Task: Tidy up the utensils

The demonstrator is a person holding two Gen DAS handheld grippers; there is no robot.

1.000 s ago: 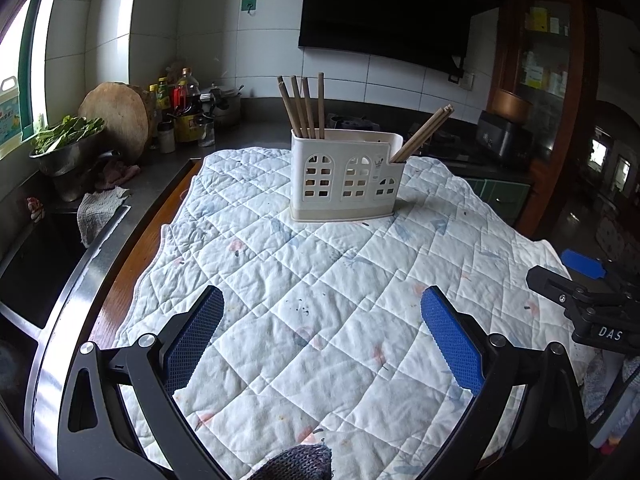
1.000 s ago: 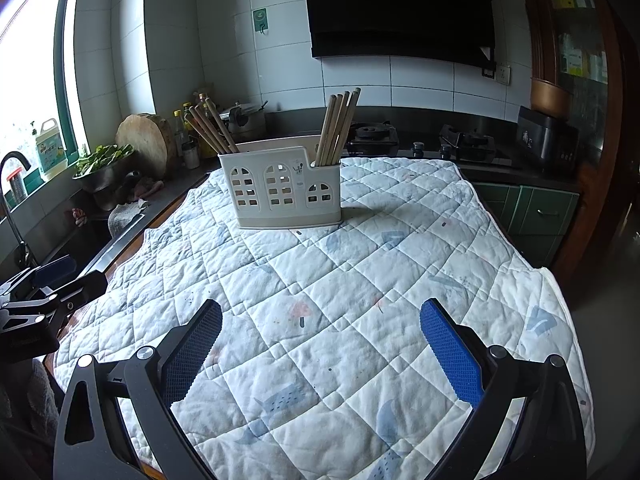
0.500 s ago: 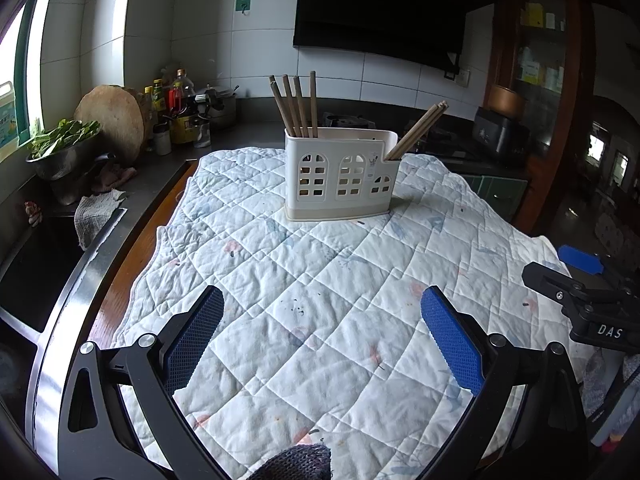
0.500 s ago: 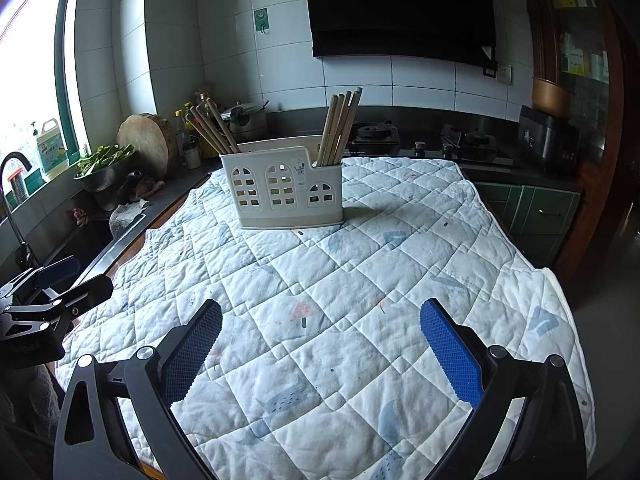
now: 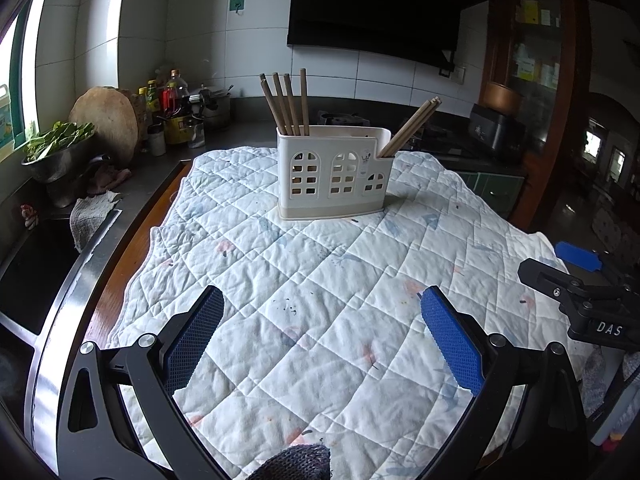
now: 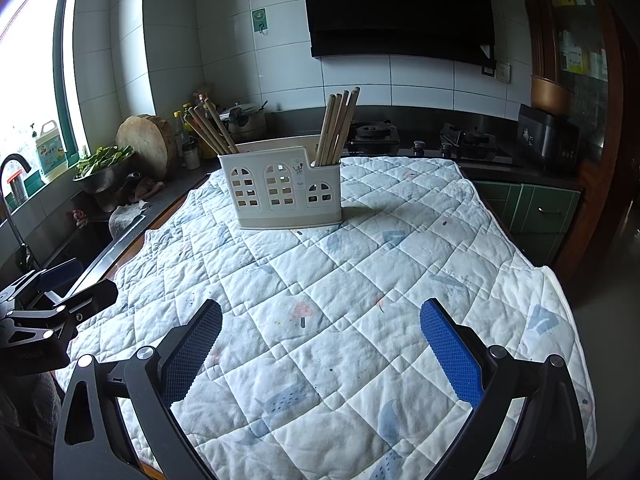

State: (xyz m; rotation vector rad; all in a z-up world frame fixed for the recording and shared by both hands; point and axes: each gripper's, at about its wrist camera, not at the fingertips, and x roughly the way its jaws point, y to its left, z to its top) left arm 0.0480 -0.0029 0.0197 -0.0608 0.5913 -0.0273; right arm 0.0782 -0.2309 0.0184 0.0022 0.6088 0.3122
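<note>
A white utensil holder (image 5: pixel 332 172) with window cut-outs stands upright on the quilted cloth (image 5: pixel 320 280) at the far middle. Several wooden chopsticks (image 5: pixel 286 104) stand in its left compartment and a few more chopsticks (image 5: pixel 408 128) lean in its low right compartment. The holder also shows in the right wrist view (image 6: pixel 282 192). My left gripper (image 5: pixel 320 336) is open and empty, low over the near cloth. My right gripper (image 6: pixel 320 344) is open and empty too, well short of the holder. Each gripper shows at the edge of the other's view.
A sink (image 5: pixel 36 264) and steel counter run along the left. A bowl of greens (image 5: pixel 56 152), a round chopping board (image 5: pixel 108 120) and bottles (image 5: pixel 172 108) stand at the back left. A hob (image 6: pixel 420 140) and cabinets are behind and to the right.
Both grippers have drawn back slightly from the holder and stay open. The left view has shifted so the holder sits a little further left. Nothing was picked up or let go.
</note>
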